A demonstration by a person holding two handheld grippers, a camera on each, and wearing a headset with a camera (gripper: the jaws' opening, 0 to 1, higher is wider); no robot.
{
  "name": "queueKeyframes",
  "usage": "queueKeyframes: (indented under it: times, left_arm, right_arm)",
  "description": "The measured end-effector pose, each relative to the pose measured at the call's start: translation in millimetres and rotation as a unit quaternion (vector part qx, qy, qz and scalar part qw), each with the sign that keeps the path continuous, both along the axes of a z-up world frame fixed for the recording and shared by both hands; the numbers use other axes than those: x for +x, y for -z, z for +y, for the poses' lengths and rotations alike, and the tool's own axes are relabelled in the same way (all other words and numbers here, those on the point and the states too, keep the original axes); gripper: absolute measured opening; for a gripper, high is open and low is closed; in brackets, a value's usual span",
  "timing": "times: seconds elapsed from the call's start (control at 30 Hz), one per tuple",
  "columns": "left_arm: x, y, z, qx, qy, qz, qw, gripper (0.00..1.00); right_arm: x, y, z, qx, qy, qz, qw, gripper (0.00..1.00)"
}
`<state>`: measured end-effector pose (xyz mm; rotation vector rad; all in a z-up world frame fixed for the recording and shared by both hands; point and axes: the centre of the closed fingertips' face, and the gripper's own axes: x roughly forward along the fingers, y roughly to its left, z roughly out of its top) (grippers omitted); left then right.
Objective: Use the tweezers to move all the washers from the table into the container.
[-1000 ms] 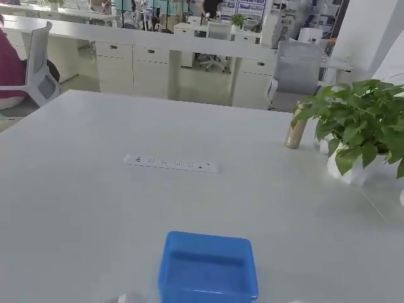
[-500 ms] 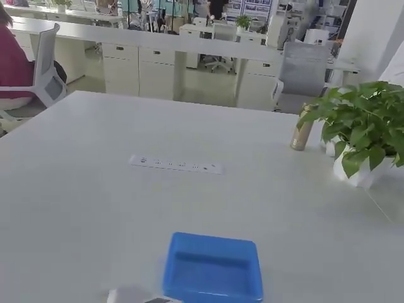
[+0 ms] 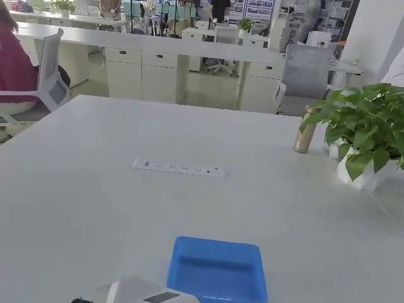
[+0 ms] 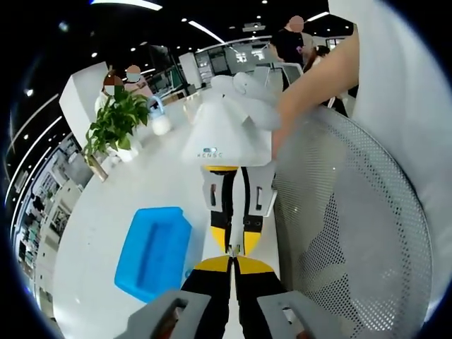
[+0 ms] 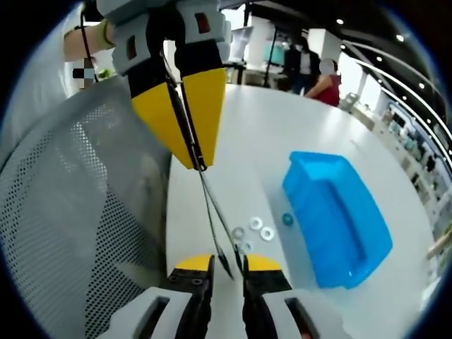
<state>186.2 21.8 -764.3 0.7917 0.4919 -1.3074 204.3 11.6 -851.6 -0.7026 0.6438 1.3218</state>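
Right tool jaws close around the legs of the tweezers; gripped or not, cannot tell. Left tool clamped on their back end. Washers loose on bench, just beside the blue container, between it and tweezers. Potted plant well beyond it.

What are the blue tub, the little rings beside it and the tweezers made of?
The blue container is probably moulded plastic: uniform colour, rounded corners, slight sheen. The washers look like metal, pale and silvery, but are too small to be sure. The tweezers are thin dark strips, probably metal.
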Motion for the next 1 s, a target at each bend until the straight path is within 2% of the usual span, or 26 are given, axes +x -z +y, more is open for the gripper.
queueKeyframes:
  times: [0.03,0.17,0.27,0.33,0.43,0.57,0.7,0.77,0.8,1.0]
  left_arm:
    - [-1.0,-0.9,-0.4,-0.002,0.002,0.0,1.0,0.0]
    - [-1.4,-6.2,2.0,-0.008,0.0,-0.002,1.0,0.0]
    - [1.1,-14.4,10.2,-0.01,-0.011,-0.002,0.9999,0.0]
    - [2.3,-18.1,14.6,-0.01,-0.015,0.0,0.9998,0.0]
    - [5.1,-21.0,21.7,-0.004,-0.021,0.001,0.9998,0.0]
    - [8.1,-20.6,25.0,0.002,-0.024,0.0,0.9997,0.0]
    - [11.0,-19.1,22.5,-0.002,-0.027,0.01,0.9996,0.0]
    - [11.7,-18.9,20.4,-0.006,-0.024,0.015,0.9996,0.0]
    - [12.2,-18.2,19.2,-0.011,-0.023,0.023,0.9994,0.0]
    - [17.0,-18.7,18.0,-0.016,-0.021,0.032,0.9991,0.0]
  right_arm:
    - [0.0,-0.8,0.7,0.001,0.0,0.0,1.0,0.08]
    - [0.8,-3.6,4.4,0.009,0.002,0.009,0.9999,0.08]
    - [1.9,-14.3,14.8,0.033,0.006,0.009,0.9994,0.08]
    - [2.9,-16.1,21.4,0.046,0.006,0.014,0.9988,0.08]
    - [5.3,-17.5,33.0,0.059,0.005,0.019,0.998,0.08]
    - [7.3,-16.7,41.4,0.063,0.002,0.022,0.9978,0.08]
    - [6.3,-14.0,42.8,0.065,0.003,0.032,0.9974,0.08]
    - [6.8,-12.4,42.6,0.064,0.001,0.028,0.9975,0.07]
    - [6.7,-12.4,41.9,0.064,0.001,0.029,0.9975,0.07]
    - [8.8,-13.2,38.8,0.07,0.01,0.03,0.9971,0.07]
